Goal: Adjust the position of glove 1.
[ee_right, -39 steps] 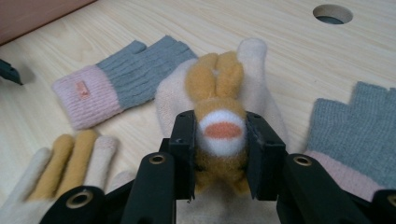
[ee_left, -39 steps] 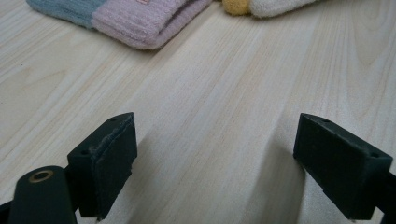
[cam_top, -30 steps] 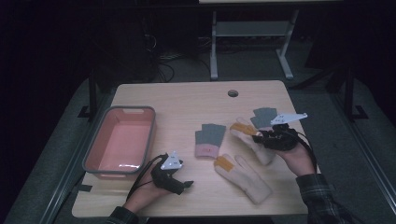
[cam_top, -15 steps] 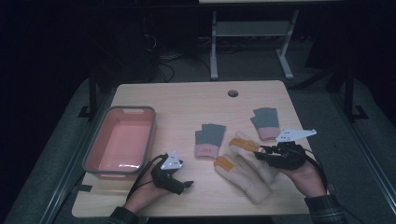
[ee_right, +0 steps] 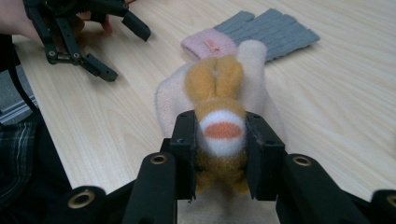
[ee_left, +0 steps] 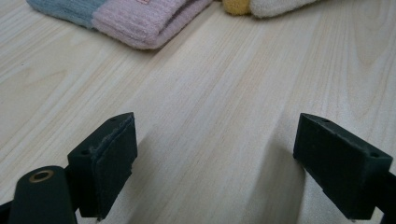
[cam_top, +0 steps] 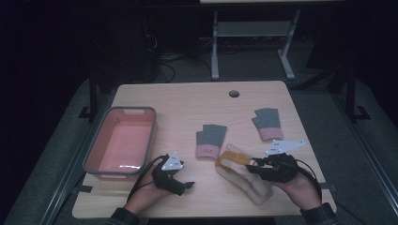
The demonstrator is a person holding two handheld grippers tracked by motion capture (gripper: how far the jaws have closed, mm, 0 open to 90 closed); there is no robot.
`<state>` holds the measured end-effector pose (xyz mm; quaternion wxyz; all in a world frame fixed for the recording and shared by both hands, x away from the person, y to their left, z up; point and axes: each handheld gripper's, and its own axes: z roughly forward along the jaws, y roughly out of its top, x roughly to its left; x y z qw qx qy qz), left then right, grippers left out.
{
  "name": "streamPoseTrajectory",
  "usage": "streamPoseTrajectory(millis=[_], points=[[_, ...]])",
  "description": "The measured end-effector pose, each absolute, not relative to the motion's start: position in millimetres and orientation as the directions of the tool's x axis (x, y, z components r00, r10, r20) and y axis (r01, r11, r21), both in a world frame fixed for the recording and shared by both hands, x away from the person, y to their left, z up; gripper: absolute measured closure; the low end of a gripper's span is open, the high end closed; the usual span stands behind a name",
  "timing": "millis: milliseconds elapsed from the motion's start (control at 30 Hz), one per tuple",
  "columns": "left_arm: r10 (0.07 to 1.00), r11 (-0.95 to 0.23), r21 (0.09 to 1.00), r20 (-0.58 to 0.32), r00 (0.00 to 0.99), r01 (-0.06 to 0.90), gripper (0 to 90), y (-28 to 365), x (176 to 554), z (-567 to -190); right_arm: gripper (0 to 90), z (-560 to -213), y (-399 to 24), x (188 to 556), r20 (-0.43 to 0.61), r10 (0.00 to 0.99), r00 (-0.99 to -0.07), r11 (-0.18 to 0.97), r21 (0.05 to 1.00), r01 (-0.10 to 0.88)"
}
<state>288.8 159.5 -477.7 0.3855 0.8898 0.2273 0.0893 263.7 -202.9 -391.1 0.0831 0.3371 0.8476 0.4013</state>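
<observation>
Right now my right gripper has its jaws pinched on the mustard-yellow cuff of a cream mitten, the knit bulging up between the pads. In the high view that mitten sits near the front edge of the wooden table, lying over a second cream mitten, with a grey-and-pink fingerless glove just beyond. I judge it light, soft and floppy: it will sag from whatever point I hold, so the thick ribbed cuff is the sensible place, since the fleecy body could slip. My left gripper stands wide open over bare wood, holding nothing. A pink bin waits at the left.
</observation>
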Motion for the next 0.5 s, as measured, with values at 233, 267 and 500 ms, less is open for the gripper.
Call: streamPoseTrajectory(millis=[233,267,500], points=[[0.473,-0.600,0.727,-0.014,0.881,0.334,13.0,159.5,288.8,-477.8,67.8,-398.7,-194.7,264.9,0.140,0.638,-0.757,0.469,0.709,0.526],[0.472,-0.603,0.725,-0.011,0.882,0.332,13.0,159.7,289.0,-477.6,67.8,-400.2,-193.4,264.8,0.138,0.640,-0.756,0.473,0.704,0.529],[0.471,-0.605,0.725,-0.009,0.882,0.330,12.9,159.8,289.2,-477.6,67.6,-408.2,-188.0,267.4,0.139,0.637,-0.758,0.492,0.684,0.539]])
